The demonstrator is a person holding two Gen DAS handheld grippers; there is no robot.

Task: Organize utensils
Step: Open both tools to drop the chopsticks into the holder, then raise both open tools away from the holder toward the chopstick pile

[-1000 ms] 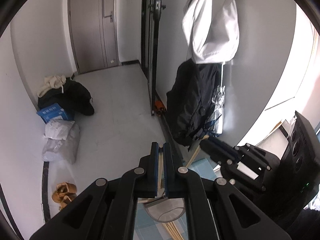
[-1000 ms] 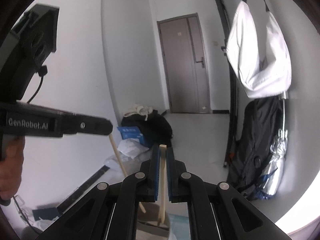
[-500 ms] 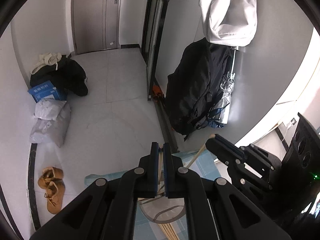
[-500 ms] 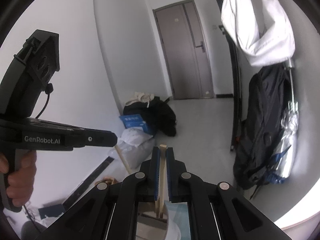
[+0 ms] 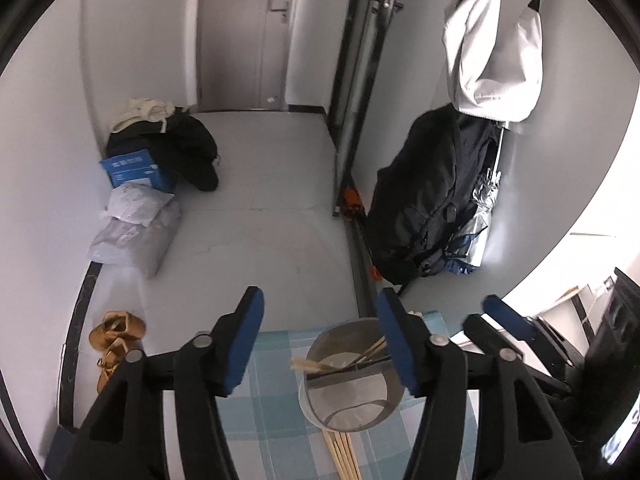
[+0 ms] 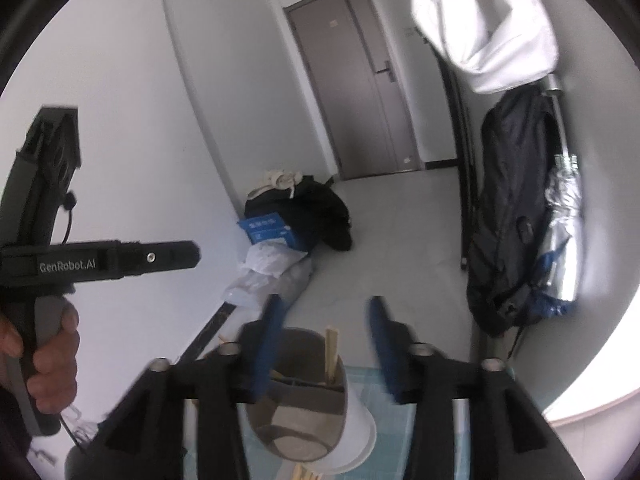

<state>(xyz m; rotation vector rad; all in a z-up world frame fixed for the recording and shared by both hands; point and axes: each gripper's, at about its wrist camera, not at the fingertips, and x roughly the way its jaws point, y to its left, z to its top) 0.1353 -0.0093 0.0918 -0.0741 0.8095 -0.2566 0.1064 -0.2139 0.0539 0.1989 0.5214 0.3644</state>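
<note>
Chopsticks [image 5: 344, 360] stood inside the round holder [image 5: 348, 384], leaning across it, their tips resting toward its rim; a second bundle of chopsticks [image 5: 342, 454] lay flat on the checked cloth [image 5: 272, 412], just behind the holder and below your left jaws. Your left gripper [image 5: 320, 340] was spread wide and held nothing; the holder sat between its jaws, nearer the right-hand pad. Your right gripper [image 6: 324, 344] was likewise parted and empty; through its camera one upright chopstick [image 6: 332, 354] rose from the holder [image 6: 308, 396] directly between and beneath the jaws. The loose bundle's long axis ran roughly along the left gripper's forward line, pointing back toward you; in judgement, your left hand was the nearer to it, and a pull-back and descent would be required before closing. Risk noted: the sticks lay close together and could scatter if pinched off-centre.
</note>
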